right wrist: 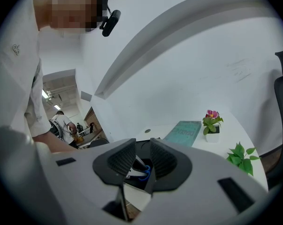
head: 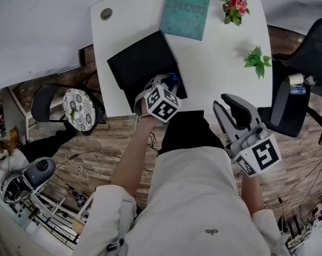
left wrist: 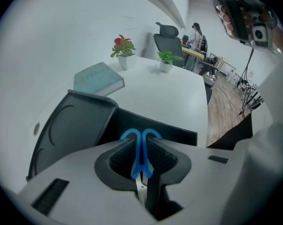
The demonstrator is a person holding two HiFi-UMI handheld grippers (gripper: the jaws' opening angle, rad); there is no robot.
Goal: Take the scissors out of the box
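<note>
Fingers point(left wrist: 118, 159) of the left gripper point(left wrist: 141, 146) are pinched shut on the blue handles of the scissors point(left wrist: 140, 156), the pads pressing both sides and the handle loops poking out beyond them. That gripper points steeply down over the near right corner of the black box point(head: 139, 63), which sits on the white table point(head: 214, 68) close to its near edge. Whether the scissors are clear of the box or touching it, I cannot tell. Off to the right, the right gripper point(head: 222, 100) is held just off the table's near edge with its jaws apart and nothing between them; through the gap its own view shows the box and a bit of blue. Farther back on the table lie a teal book point(head: 185, 9), a flower pot point(head: 234, 7) and a green plant point(head: 258, 60).
</note>
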